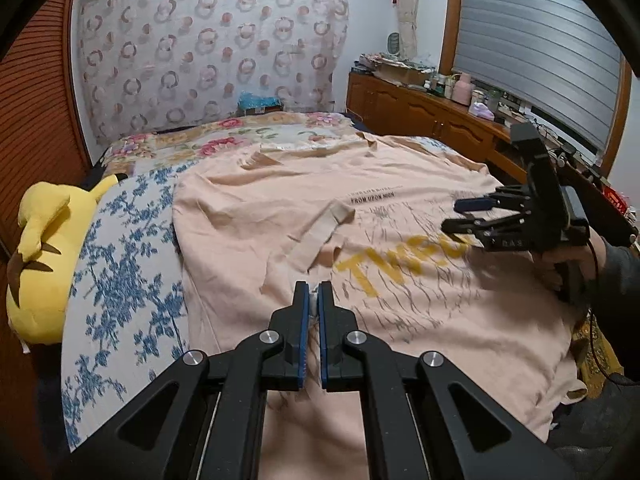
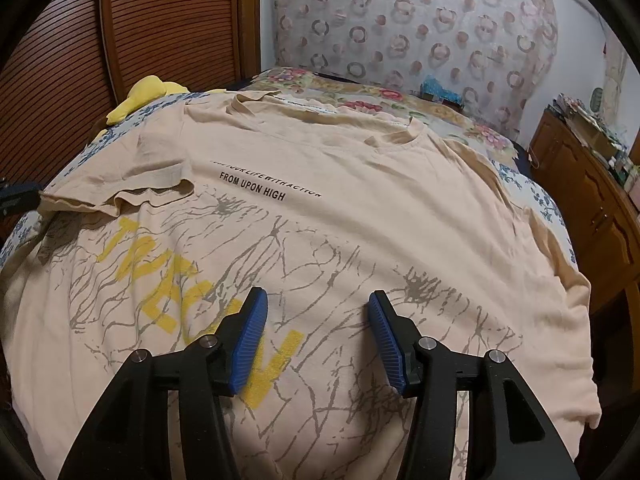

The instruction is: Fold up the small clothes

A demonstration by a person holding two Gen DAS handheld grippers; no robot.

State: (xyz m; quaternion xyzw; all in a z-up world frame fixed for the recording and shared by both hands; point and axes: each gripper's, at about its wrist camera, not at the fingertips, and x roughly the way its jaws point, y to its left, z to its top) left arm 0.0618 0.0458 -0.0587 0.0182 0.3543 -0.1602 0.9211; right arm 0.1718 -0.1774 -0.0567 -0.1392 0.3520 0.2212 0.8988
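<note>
A pale peach T-shirt [image 2: 360, 208] is printed with black lettering, large yellow letters and a web of grey crack-like lines. The bedsheet [image 1: 120, 280] beside it is patterned with blue floral sprays on white, and the quilt [image 1: 224, 140] beyond is covered in pink and red flowers on cream. A plush toy [image 1: 44, 256] is coloured bright yellow with dark brown markings. The curtain [image 1: 208, 48] is marked with pink and grey rings on white. The cabinet [image 1: 420, 116] is seen in reddish-brown wood. Both the left gripper [image 1: 314, 296] and the right gripper [image 2: 318, 320] are finished in black with blue ribbed pads.

Peach printed T-shirt [image 2: 360, 184] flat; sleeve folded inward
</note>
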